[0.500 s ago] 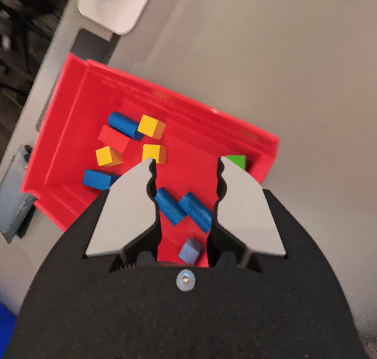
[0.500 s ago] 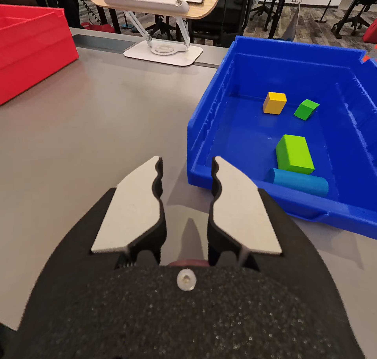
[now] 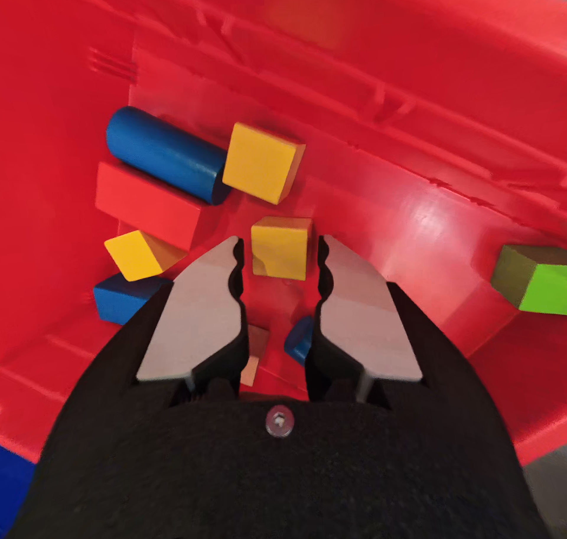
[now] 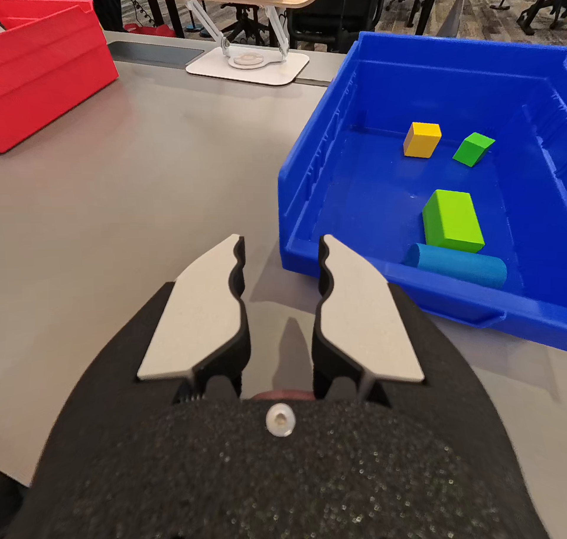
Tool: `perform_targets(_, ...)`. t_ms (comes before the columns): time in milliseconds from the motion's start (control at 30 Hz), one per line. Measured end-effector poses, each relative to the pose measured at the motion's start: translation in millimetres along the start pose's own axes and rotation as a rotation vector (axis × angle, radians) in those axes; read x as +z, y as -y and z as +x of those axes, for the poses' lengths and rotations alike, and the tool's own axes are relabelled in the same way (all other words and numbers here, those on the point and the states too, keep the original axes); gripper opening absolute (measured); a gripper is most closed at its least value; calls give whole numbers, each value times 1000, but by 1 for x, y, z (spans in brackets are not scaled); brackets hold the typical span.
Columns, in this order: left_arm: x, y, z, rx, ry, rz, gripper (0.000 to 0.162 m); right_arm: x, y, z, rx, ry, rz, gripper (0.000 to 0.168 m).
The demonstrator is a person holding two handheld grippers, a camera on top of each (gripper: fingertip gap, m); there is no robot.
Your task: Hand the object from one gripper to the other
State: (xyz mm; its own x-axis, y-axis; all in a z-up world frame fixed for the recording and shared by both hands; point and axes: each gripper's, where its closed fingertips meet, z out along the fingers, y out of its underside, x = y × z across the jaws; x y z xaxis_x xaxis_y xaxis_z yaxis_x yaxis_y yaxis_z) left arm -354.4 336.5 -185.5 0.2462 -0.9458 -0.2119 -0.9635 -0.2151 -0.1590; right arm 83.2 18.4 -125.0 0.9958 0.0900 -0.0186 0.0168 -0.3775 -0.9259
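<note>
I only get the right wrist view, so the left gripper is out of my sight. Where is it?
Observer: The left gripper is down inside the red bin.
Operator: Holding anything?
Observer: No. It is open, with a yellow cube lying between its fingertips.
Operator: Anything crowding that cube?
Observer: Another yellow cube lies just beyond it, apart from it.

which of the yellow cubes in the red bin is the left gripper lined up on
The middle yellow cube, framed between the open left gripper fingertips; the other two sit farther off, up and to the left.
</note>
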Motion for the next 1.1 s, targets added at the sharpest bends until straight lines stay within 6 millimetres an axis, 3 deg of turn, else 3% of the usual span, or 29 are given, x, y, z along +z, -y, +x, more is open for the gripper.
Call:
perform_targets(67, 4, -1, 1, 6, -12, -21, 37, 1, -1, -2, -7, 6, -6, 45)
perform_targets(200, 1, -5, 0, 1, -20, -45, 36, 1, -2, -3, -28, 2, -14, 45)
perform_targets(300, -12, -7, 1, 1, -10, -2, 35, -1, 0, -4, -20, 9, -7, 45)
perform_targets(467, -65, -2, 12, -15, 44, 213, 35, -5, 4, -5, -18, 16, 9, 45)
perform_targets(567, -103, 4, 31, -3, 86, 390, 35, -5, 10, -9, -25, 41, 18, 45)
perform_targets(667, -144, 22, 59, 51, 136, 617, 35, -1, 26, -21, 3, 136, 28, 43)
perform_targets(767, -184, 54, 96, 139, 152, 844, 35, 8, 56, -56, 111, 362, 28, 45)
perform_targets(933, -244, 123, 169, 343, 125, 1199, 35, 26, 110, -146, 271, 855, -101, 60)
perform_targets(1033, -264, 160, 205, 433, 107, 1354, 35, 26, 147, -200, 406, 1181, -161, 68)
perform_targets(1100, -269, 177, 220, 463, 110, 1413, 35, 25, 166, -224, 494, 1354, -187, 68)
